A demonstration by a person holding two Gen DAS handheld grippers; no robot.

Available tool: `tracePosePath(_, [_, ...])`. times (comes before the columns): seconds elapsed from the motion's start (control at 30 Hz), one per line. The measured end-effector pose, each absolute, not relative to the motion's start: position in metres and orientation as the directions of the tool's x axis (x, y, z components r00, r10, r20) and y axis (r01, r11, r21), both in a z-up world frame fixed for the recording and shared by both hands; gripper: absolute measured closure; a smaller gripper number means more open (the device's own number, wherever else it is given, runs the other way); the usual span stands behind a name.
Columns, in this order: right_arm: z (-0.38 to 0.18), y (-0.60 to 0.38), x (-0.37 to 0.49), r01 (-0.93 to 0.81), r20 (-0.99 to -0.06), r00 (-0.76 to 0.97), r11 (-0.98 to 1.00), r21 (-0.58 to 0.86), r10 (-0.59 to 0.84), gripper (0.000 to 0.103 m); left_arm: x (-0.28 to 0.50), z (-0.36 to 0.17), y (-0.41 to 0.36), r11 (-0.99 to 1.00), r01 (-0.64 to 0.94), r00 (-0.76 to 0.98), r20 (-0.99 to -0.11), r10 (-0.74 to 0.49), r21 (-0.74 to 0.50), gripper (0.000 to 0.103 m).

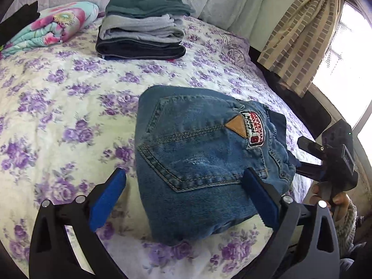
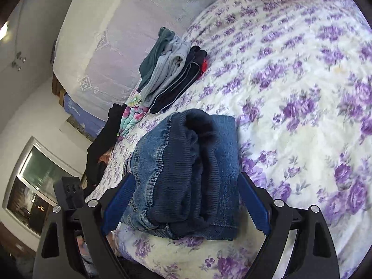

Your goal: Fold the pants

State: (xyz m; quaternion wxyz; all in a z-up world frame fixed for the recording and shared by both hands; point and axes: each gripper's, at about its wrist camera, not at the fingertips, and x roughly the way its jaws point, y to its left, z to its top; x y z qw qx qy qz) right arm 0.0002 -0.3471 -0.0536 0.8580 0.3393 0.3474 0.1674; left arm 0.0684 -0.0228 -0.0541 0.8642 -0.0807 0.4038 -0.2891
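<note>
Left wrist view: jeans (image 1: 209, 162) lie folded compact on the floral bedspread (image 1: 69, 116). Left gripper (image 1: 183, 200) and right gripper (image 2: 183, 202) straddle them, fingers spread. Next: likely transfer to folded stack (image 1: 141, 28).

Patch (image 1: 257, 127) words on jeans (image 1: 204, 162) too small to read. Right gripper (image 1: 309, 155) tips hidden behind jeans. Black cloth (image 1: 21, 16) cut off at edge.

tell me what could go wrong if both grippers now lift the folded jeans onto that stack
1. Both grippers are open around the folded jeans; a shallow pinch may catch only top layers, so the fold could fall open.
2. The stack of folded clothes looks uneven, so the added jeans might tip it.
</note>
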Motion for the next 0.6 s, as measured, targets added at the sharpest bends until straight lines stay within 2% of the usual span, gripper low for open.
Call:
tracePosePath(0.23, [-0.066,-0.336,0.013,-0.048,-0.530,0.663,0.736,0.675,0.528,0.012,0.084,-0.067,-0.024,0.785,0.412,0.441,-0.652,-0.617,-0.464,0.004])
tracePosePath(0.4, [-0.070,-0.330,0.023,-0.074,-0.528,0.653,0.740,0.669,0.543,0.009,0.093,-0.078,-0.026,0.750,0.377,0.402,-0.633,-0.661,-0.544,0.004])
tracePosePath(0.6, [-0.068,-0.322,0.035,-0.083,-0.545,0.642,0.755,0.650,0.539,0.004,0.097,-0.081,-0.033,0.747,0.388,0.406,-0.627,-0.665,-0.541,0.004])
